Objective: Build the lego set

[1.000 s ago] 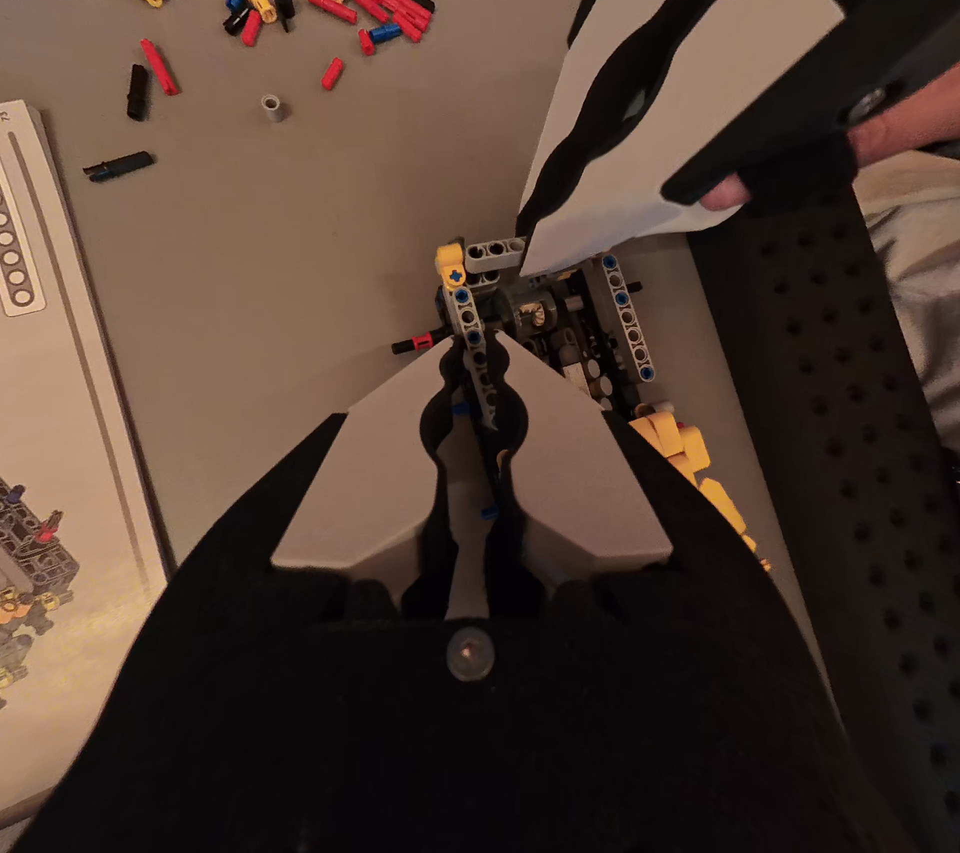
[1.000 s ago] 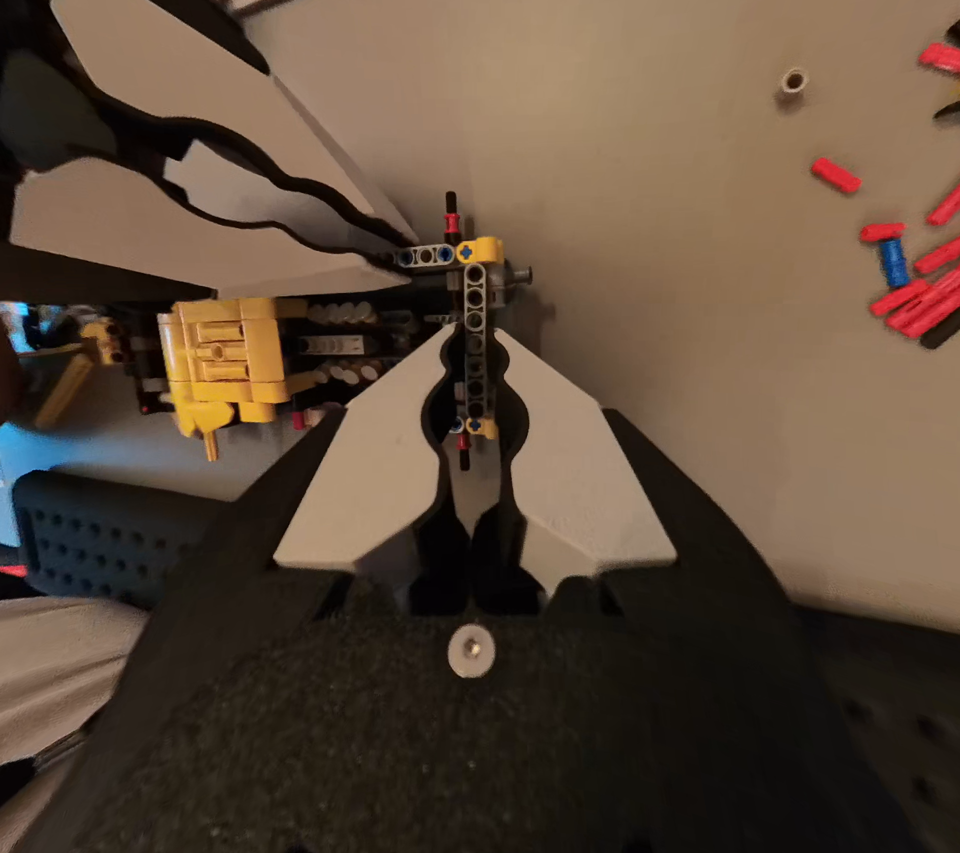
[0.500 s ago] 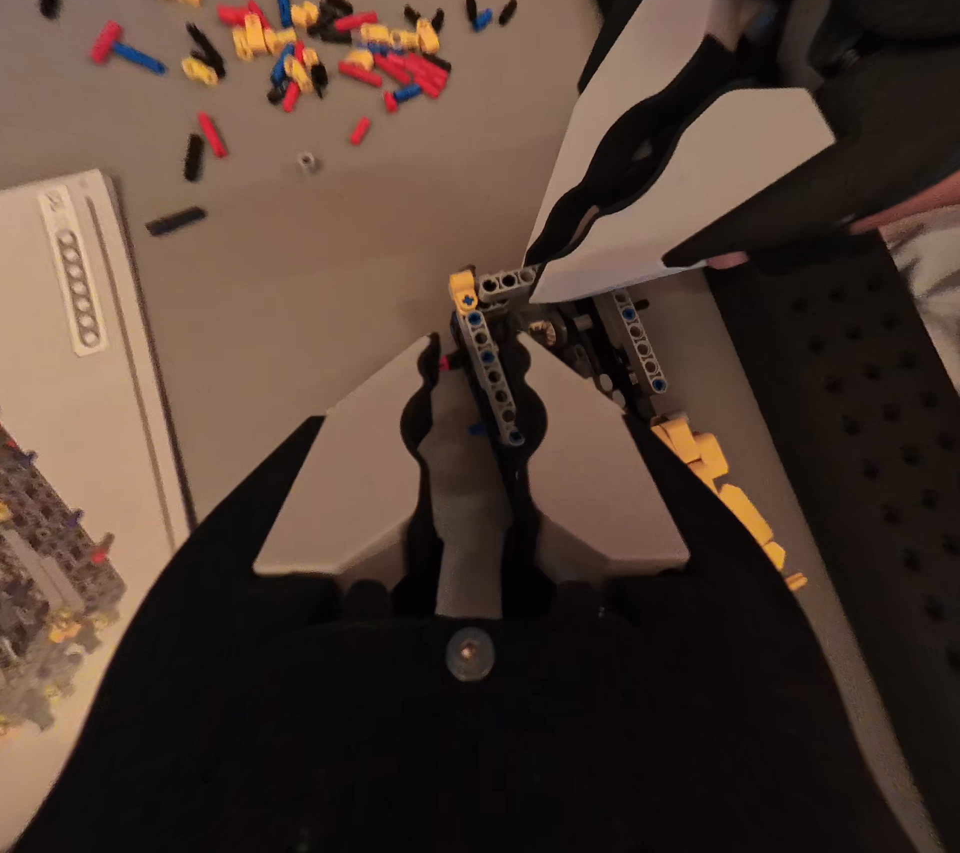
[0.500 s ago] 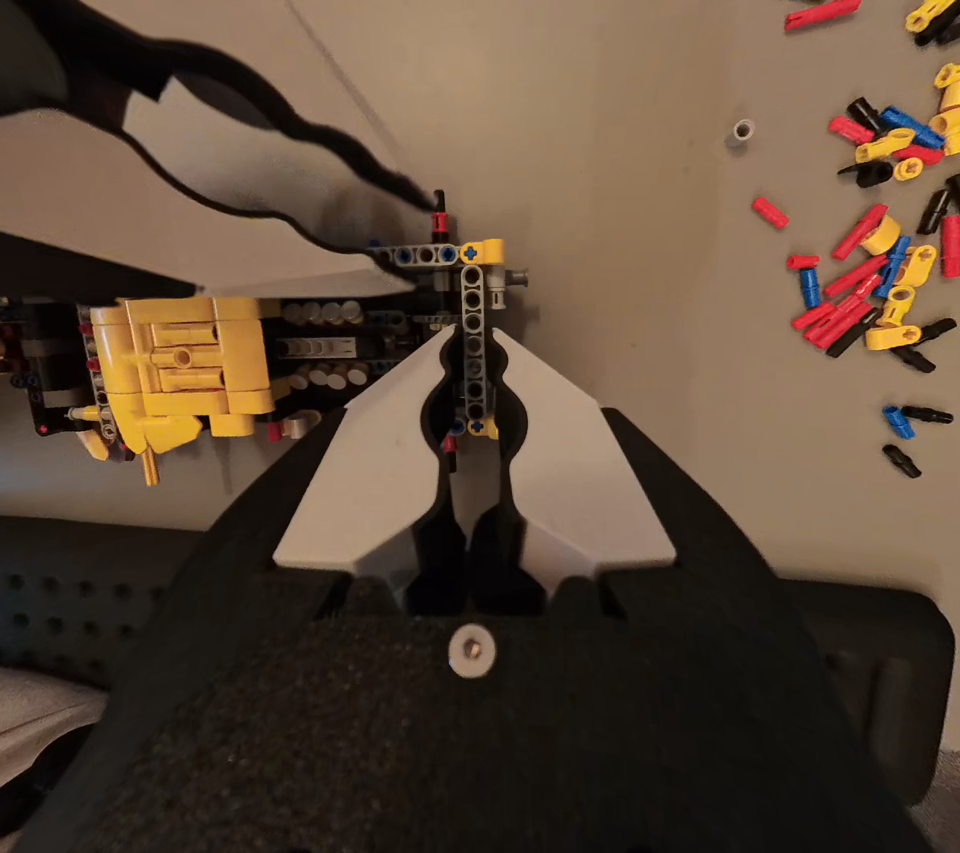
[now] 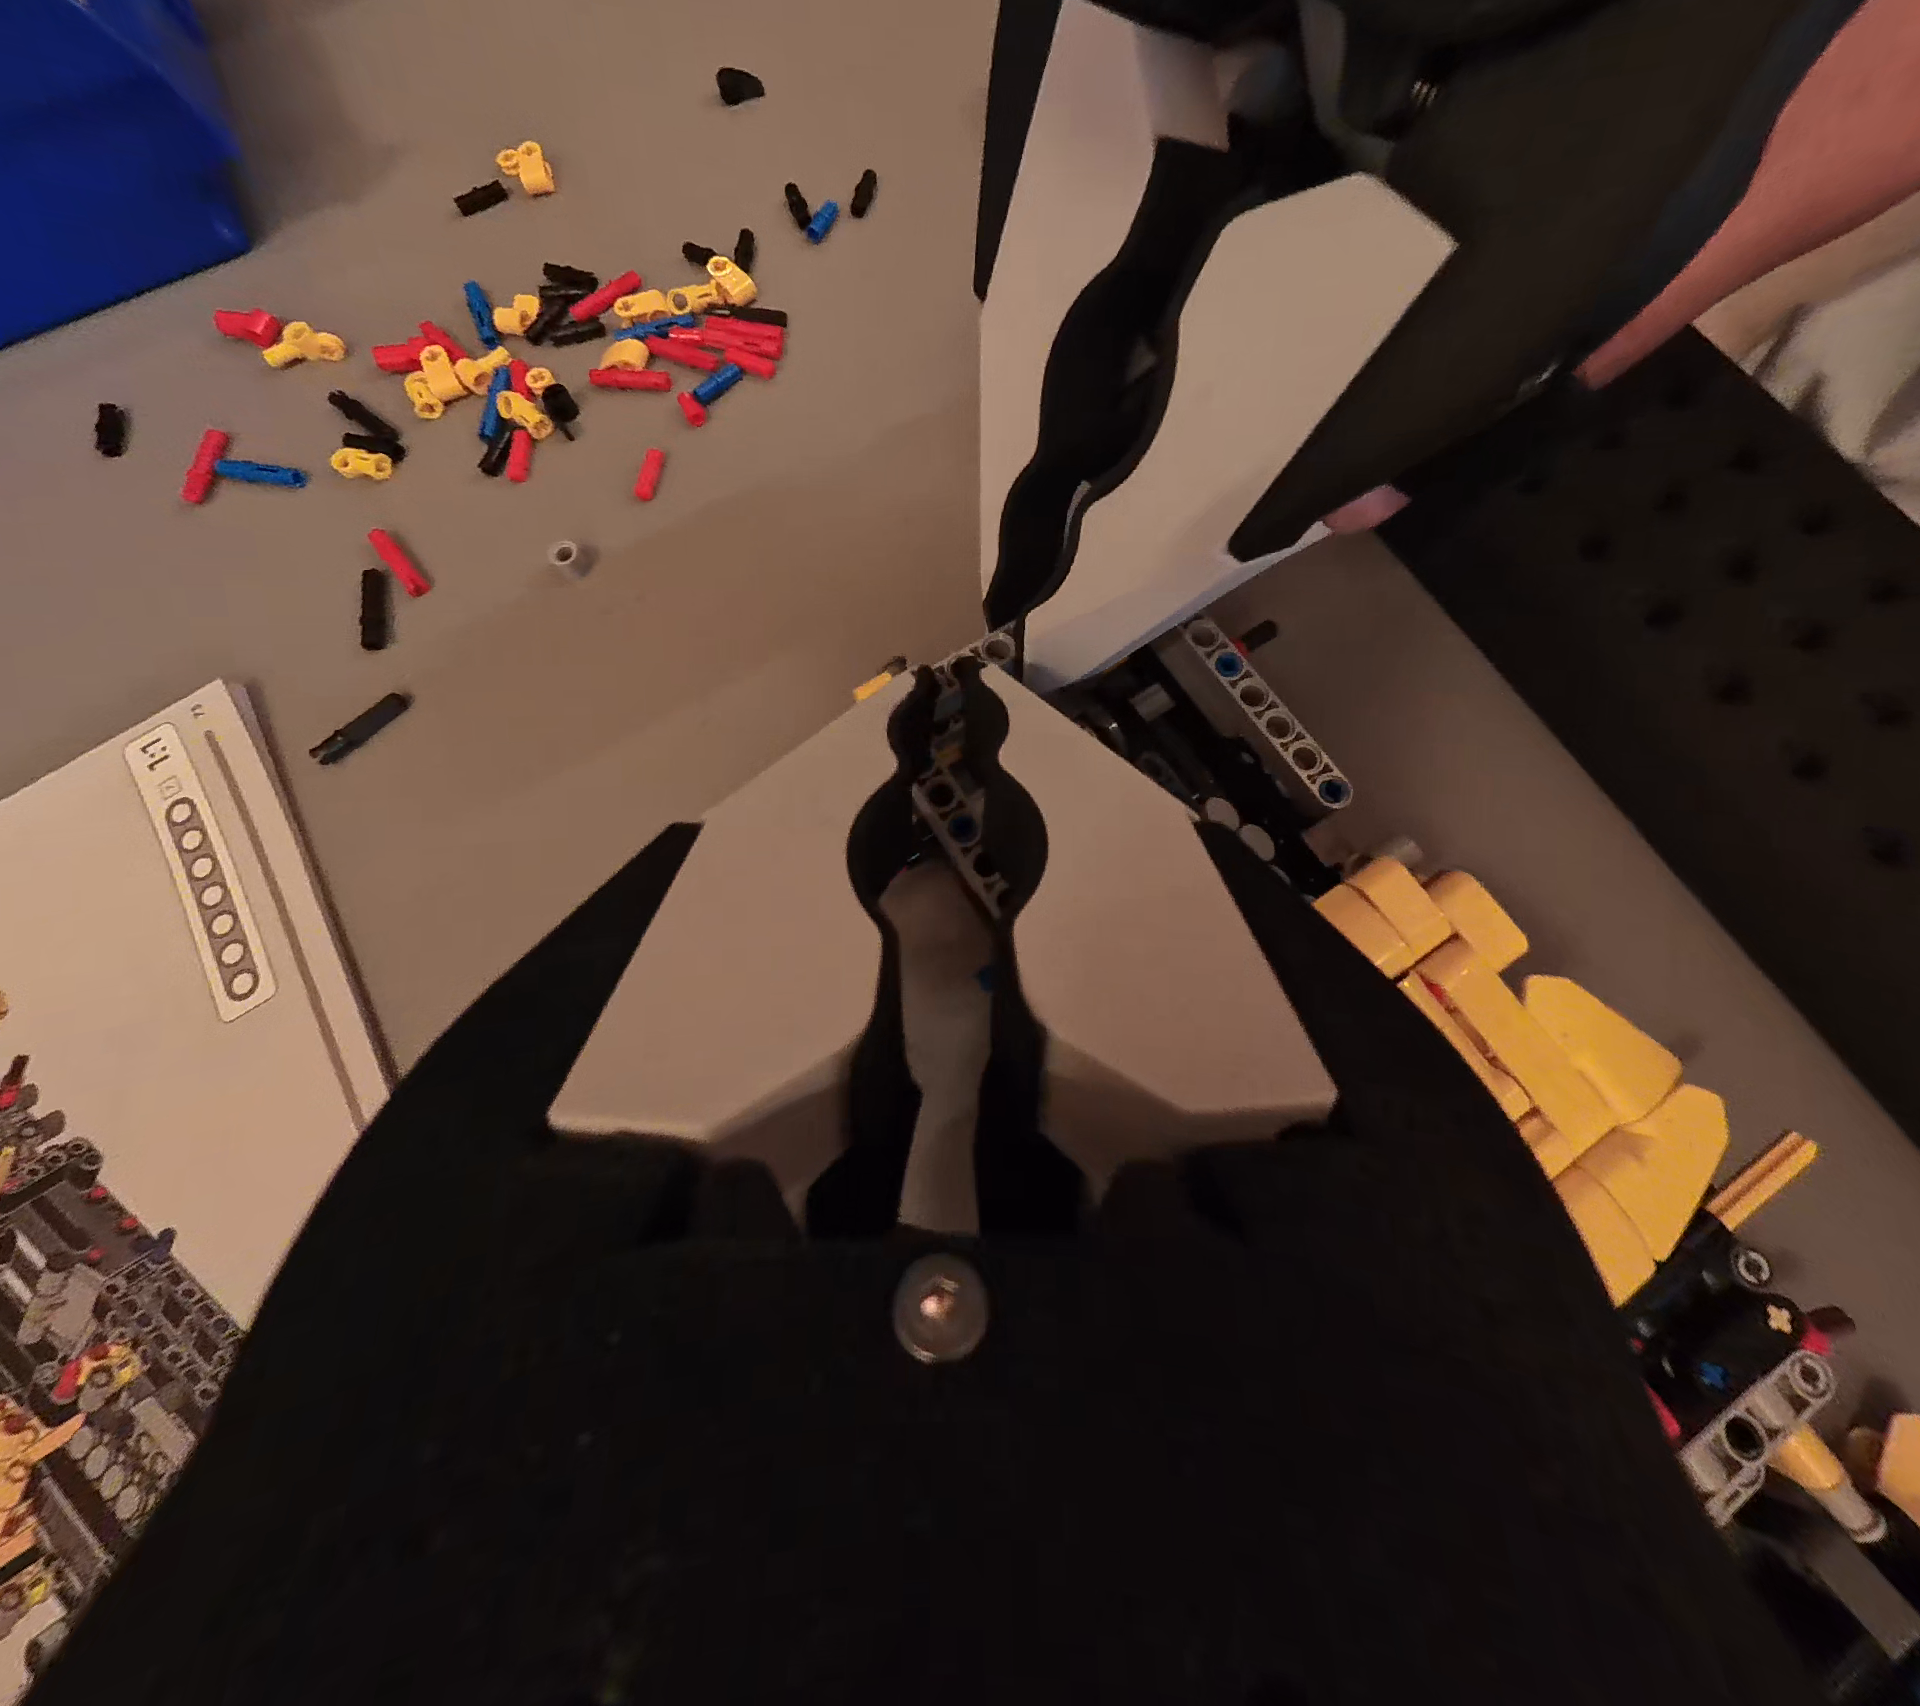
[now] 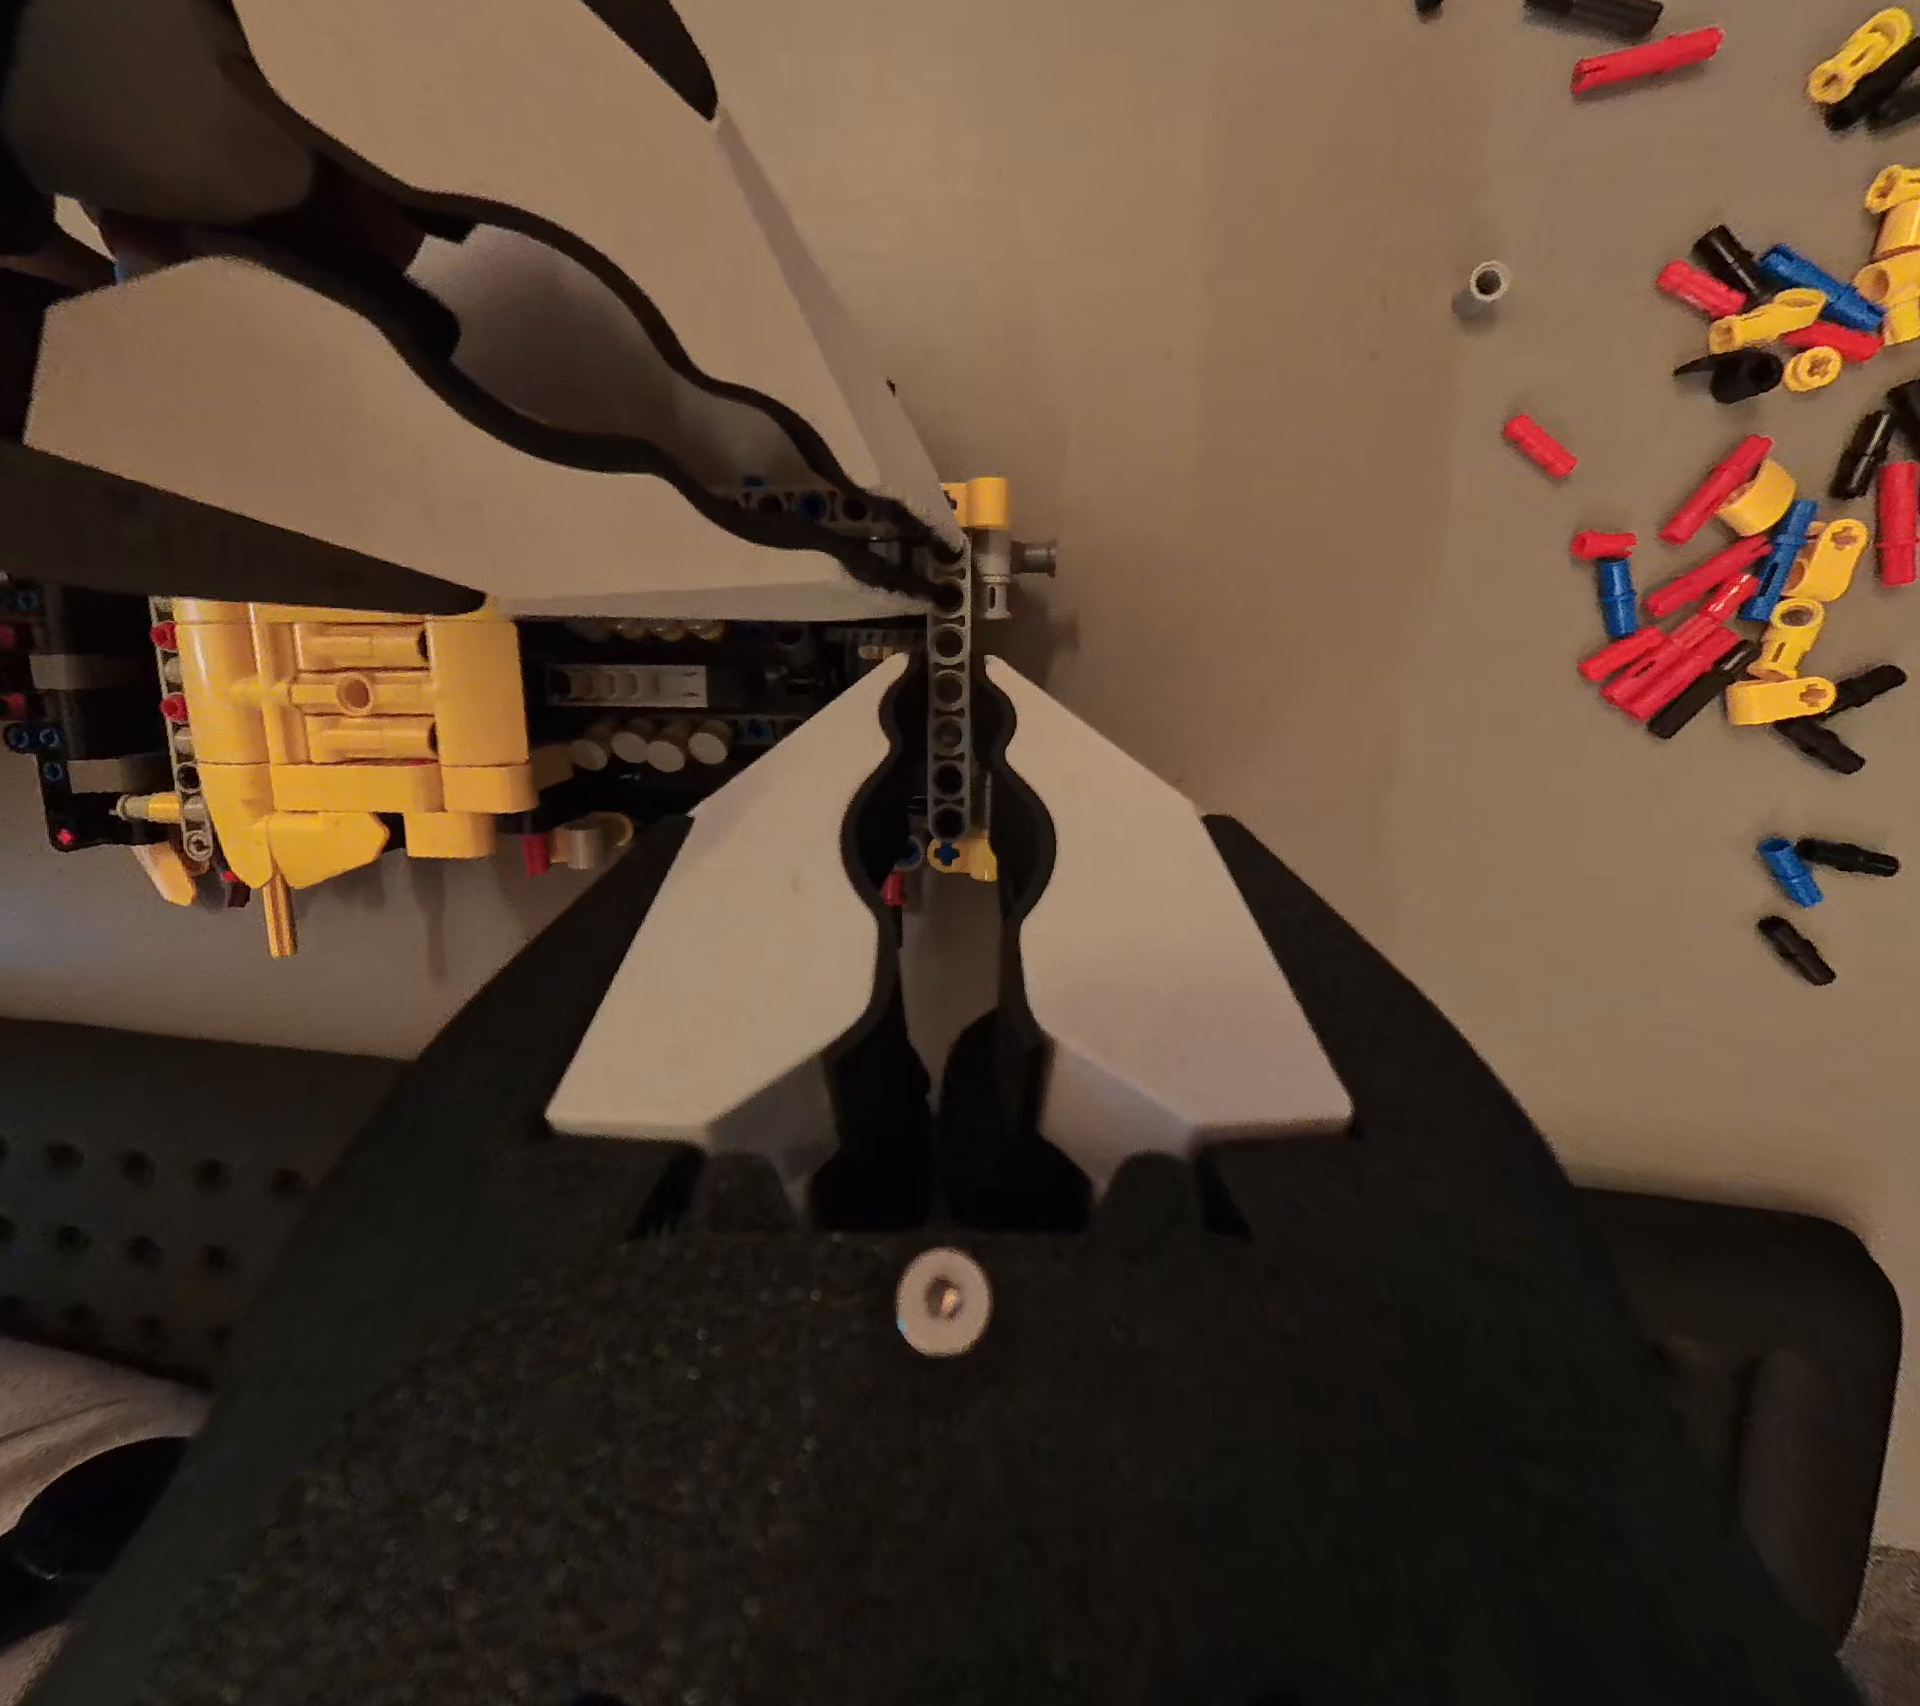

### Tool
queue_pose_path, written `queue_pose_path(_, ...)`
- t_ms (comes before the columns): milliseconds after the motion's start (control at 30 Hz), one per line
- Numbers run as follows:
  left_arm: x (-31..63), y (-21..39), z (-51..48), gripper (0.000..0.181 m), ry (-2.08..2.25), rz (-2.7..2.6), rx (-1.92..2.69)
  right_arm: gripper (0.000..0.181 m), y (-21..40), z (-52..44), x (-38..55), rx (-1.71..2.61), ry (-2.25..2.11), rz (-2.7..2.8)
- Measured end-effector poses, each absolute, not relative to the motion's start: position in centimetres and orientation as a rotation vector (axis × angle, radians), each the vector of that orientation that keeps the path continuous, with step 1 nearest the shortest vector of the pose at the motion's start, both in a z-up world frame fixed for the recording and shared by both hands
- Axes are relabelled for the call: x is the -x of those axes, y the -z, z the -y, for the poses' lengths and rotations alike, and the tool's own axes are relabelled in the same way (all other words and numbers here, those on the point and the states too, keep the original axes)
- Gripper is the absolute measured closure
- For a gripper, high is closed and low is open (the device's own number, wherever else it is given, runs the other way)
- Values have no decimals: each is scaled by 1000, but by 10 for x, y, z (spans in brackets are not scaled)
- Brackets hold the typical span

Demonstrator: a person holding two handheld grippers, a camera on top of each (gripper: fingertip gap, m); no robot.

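Left wrist view: left hand-held gripper [image 5: 951,685] clamped on a grey beam [image 5: 961,825] of the model [image 5: 1455,981], lying on the surface [image 5: 727,617].

Right wrist view: right hand-held gripper [image 6: 945,669] clenched on another beam [image 6: 951,721]. Best to squeeze squarely, without twisting.

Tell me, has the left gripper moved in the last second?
Yes. In the right wrist view the left gripper slid right along the model; its tongs now reach the yellow corner piece, which they stood short of before.
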State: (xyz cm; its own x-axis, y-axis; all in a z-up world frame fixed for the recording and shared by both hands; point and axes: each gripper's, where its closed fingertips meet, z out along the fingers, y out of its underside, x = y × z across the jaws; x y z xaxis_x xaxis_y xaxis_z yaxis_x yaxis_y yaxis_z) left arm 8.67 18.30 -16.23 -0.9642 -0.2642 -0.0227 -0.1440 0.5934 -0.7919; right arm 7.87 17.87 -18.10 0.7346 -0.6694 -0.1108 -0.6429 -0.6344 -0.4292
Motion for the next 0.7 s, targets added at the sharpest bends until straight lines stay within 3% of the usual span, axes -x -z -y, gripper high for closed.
queue_pose_path(200, -87, 163, -185, 177, 1321, -2672, 366, 163, 178, -186, -77, 2442, 28, -967)
queue_pose_path(700, -89, 160, -189, 176, 1413, -2703, 488, 175, 172, -189, -89, 2402, 267, -766)
